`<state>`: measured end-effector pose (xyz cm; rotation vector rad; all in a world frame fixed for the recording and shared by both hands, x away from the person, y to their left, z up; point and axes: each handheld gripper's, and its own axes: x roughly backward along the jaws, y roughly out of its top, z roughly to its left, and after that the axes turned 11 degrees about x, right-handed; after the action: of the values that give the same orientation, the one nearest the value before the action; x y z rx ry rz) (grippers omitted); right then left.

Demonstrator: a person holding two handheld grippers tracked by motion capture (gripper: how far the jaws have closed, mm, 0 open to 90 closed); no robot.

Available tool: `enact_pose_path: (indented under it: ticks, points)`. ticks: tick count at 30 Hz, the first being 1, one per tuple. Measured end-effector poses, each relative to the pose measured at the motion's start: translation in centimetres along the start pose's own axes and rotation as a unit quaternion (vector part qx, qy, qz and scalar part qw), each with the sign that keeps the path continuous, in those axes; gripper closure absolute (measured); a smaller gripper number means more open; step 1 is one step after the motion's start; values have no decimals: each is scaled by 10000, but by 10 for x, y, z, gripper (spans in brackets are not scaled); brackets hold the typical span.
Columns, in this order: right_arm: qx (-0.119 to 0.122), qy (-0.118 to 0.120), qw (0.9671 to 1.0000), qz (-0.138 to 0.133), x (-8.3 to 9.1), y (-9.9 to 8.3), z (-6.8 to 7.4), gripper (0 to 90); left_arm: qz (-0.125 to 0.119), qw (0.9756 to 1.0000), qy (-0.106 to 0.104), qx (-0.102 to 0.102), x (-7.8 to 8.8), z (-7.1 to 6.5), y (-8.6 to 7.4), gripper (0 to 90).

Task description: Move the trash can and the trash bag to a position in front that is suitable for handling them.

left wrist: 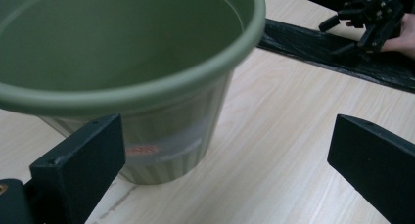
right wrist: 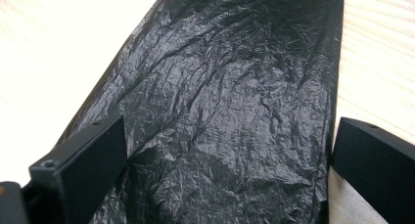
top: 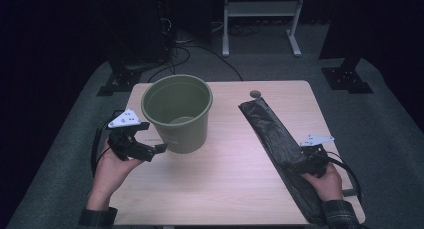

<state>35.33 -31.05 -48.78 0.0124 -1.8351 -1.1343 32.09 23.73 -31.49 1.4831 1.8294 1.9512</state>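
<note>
The reach-in step is under way: the right gripper, jaws wide and empty, straddles the black bag at right of frame. The left gripper, jaws agape, faces the green bucket left of centre on the worktop. Next, likely: pinch the bag.

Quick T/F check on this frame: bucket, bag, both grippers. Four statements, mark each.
1. The green plastic bucket stands upright on the light wooden table. True.
2. The flat black plastic bag is already inside the bucket. False: it lies on the table, to the bucket's right.
3. The right gripper is open over the bag, jaws spread. True.
4. The left gripper is shut on the bucket's rim. False: it is open beside the bucket.
</note>
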Motion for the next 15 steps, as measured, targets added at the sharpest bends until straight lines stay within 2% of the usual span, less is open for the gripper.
enact_pose_path:
  ticks: [8, 15]
  points:
    - [1, 1, 10000, -1, 0, 0, 0, 0, -124, 9999, 70, 22, 8, 11, 25, 0]
    - [9, 4, 10000, -3, 0, 0, 0, 0, -192, 9997, 72, 144, 3, 30, 42, 0]
